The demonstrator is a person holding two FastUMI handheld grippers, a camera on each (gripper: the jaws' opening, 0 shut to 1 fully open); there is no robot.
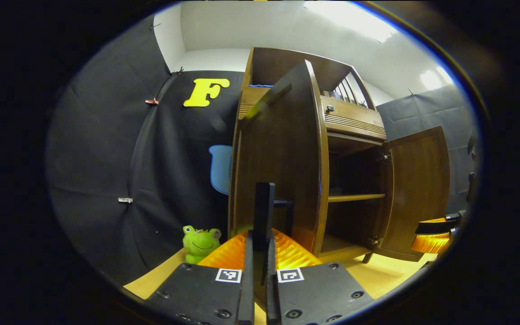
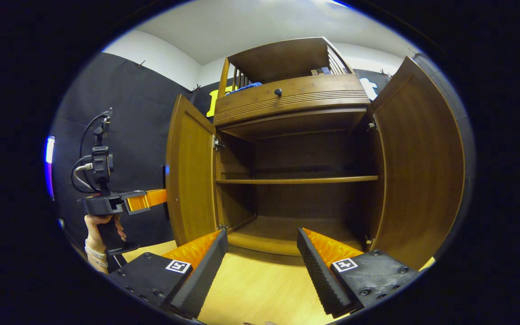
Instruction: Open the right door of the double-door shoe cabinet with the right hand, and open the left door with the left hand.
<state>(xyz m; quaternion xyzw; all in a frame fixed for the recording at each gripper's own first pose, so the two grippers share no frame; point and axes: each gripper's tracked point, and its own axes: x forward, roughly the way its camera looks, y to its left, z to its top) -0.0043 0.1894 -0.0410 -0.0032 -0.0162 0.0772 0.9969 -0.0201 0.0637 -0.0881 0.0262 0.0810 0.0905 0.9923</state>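
Shoe cabinet (image 2: 294, 149) standing on wooden floor (image 2: 255, 289), both doors swung out. Left door (image 2: 191, 176) open wide, edge-on in left gripper view, handle (image 1: 263, 210) pinched between closed fingers of left gripper (image 1: 260, 253). Right door (image 2: 420, 167) open too, well apart from right gripper (image 2: 262, 266), fingers spread, gripping nothing, pointed at bare shelf (image 2: 296, 180) inside. Task looks nearly finished; only letting go of handle left.

Risks, judged from here:
- Pulling further with handle clamped: hinge (image 2: 218, 144) strained past stop, or cabinet dragged or tipped forward on its legs.
- Releasing while tugging sideways: door rebounding toward closed.
- Opening fingers too little on retreat: pad snagging handle, yanking door.
- Backing left gripper out low: bumping green frog toy (image 1: 201, 243) sitting just beside cabinet's left side.
- Right gripper drifting right: knocking right door edge, swinging it back.

Hand (image 2: 99, 234) holding left gripper seen in right gripper view, clear of door.
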